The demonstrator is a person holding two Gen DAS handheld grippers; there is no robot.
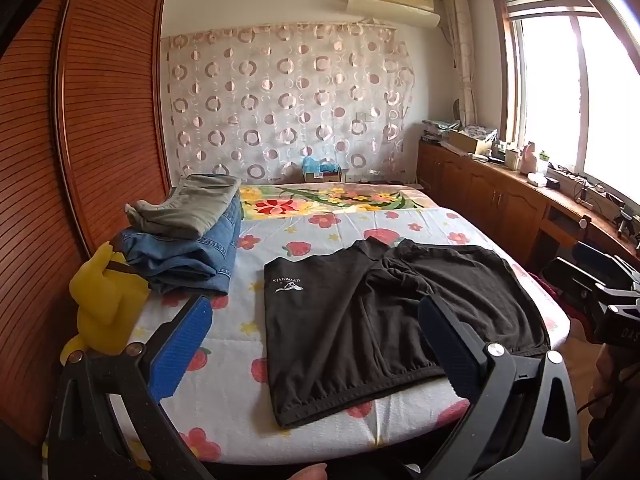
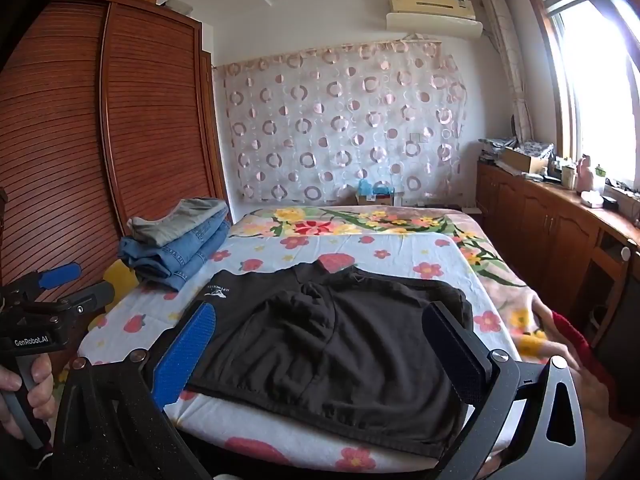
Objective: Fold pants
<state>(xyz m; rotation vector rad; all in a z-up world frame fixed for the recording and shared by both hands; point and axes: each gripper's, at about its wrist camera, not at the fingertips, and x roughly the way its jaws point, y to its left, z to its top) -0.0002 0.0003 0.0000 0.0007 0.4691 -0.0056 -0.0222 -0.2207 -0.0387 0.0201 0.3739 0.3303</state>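
Black shorts (image 1: 360, 320) with a white logo lie spread flat on the flowered bed sheet (image 1: 320, 224), waistband toward me. They also show in the right wrist view (image 2: 340, 344). My left gripper (image 1: 316, 332) is open and empty, held above the near edge of the bed over the shorts' left half. My right gripper (image 2: 324, 344) is open and empty, held above the shorts' waistband side. The right gripper's body shows at the right edge of the left wrist view (image 1: 600, 296). The left gripper's body shows at the left of the right wrist view (image 2: 48, 296).
A stack of folded jeans and grey pants (image 1: 188, 236) sits at the bed's left side beside a yellow plush toy (image 1: 100, 300). A wooden wardrobe (image 1: 80, 140) stands to the left. Wooden cabinets (image 1: 500, 196) with clutter run under the window on the right.
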